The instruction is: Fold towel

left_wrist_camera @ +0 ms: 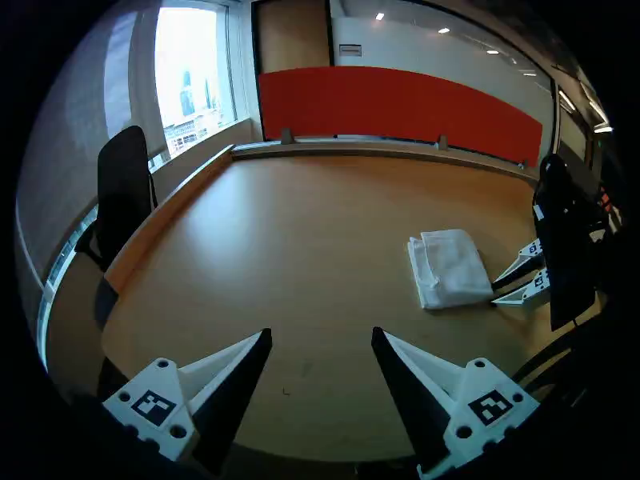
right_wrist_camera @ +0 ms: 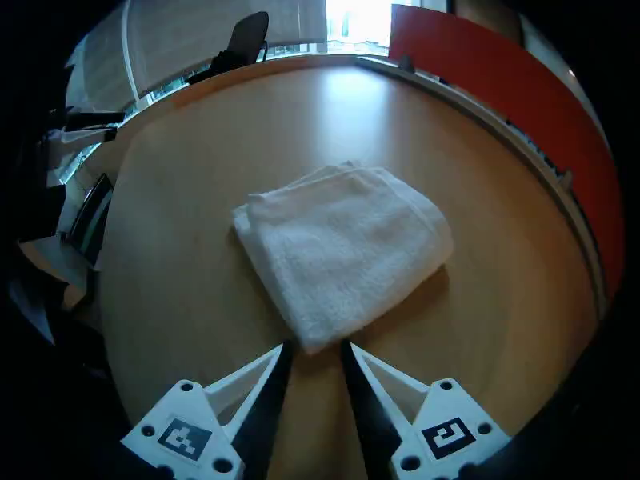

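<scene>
Towel of white terry cloth (right_wrist_camera: 344, 248), folded into a thick rectangle, lay flat on the light-brown wooden table (right_wrist_camera: 496, 264). The right gripper (right_wrist_camera: 314, 346) kept its fingers narrowly apart, with the towel's near corner just at their tips, not clamped. The left gripper (left_wrist_camera: 320, 332) was spread wide over bare table wood, holding nothing, well apart from the towel.

My left camera rides low behind my left gripper (left_wrist_camera: 321, 332) and looks out along its fingers, across the wooden table (left_wrist_camera: 304, 216) toward the red partition (left_wrist_camera: 400, 104) and the window (left_wrist_camera: 192, 80). It is well away from the towel (left_wrist_camera: 450, 268), which sits off to its right. My right camera tilts down over my right gripper (right_wrist_camera: 315, 346), close on that same towel; both views share the towel, tabletop and partition
</scene>
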### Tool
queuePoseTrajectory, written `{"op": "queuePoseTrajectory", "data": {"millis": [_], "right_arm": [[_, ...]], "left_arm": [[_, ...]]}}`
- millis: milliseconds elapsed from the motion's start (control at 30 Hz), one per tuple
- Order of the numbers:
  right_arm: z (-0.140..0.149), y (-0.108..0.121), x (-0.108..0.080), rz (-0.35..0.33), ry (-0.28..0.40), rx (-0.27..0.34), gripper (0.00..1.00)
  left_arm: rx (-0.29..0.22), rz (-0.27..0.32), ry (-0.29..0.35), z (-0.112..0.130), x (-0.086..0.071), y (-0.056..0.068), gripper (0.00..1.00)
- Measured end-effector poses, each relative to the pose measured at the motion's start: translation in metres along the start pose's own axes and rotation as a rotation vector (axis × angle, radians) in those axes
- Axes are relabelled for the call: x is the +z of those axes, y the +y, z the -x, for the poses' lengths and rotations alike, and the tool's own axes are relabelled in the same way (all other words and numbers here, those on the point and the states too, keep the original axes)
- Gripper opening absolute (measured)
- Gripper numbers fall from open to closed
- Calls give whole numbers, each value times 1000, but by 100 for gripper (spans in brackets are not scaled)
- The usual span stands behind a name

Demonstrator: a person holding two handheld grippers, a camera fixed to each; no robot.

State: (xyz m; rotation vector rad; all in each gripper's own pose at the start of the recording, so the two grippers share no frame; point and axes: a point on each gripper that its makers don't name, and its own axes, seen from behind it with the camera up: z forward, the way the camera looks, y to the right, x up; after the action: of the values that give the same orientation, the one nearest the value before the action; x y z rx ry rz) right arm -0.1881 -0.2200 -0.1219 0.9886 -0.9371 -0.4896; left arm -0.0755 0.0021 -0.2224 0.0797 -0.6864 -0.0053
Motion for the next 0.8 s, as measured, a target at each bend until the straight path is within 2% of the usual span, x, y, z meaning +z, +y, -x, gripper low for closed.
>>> {"op": "queuePoseTrajectory", "data": {"millis": [333,467,800], "right_arm": [[-1,1,1,16,9,18,21],[0,1,0,18,10,20,9],[-10,5,-7,35,38,10,5]], "left_arm": [[5,2,1,-1,-1,1,92],[6,2,1,-1,-1,0,92],[12,13,5,-1,0,1,93]]}}
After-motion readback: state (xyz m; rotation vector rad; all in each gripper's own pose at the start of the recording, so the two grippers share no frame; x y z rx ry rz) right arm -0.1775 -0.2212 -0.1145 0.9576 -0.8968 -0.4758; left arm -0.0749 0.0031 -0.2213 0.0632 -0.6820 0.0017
